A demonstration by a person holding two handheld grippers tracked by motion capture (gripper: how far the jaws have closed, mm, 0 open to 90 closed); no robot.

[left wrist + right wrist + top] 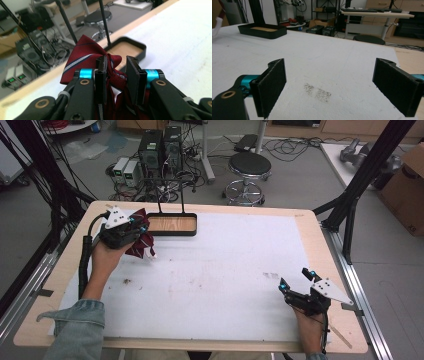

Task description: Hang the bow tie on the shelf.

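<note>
Clearly soft and light, the red striped tie (85, 53) hangs bunched from the left tongs (117, 66), which pinch its folded middle above the desk (225, 265) beside the black tray (172, 225). Limp cloth slips and droops, so a bunched fold holds best. The right tongs (329, 85) stand spread, holding nothing.
</note>
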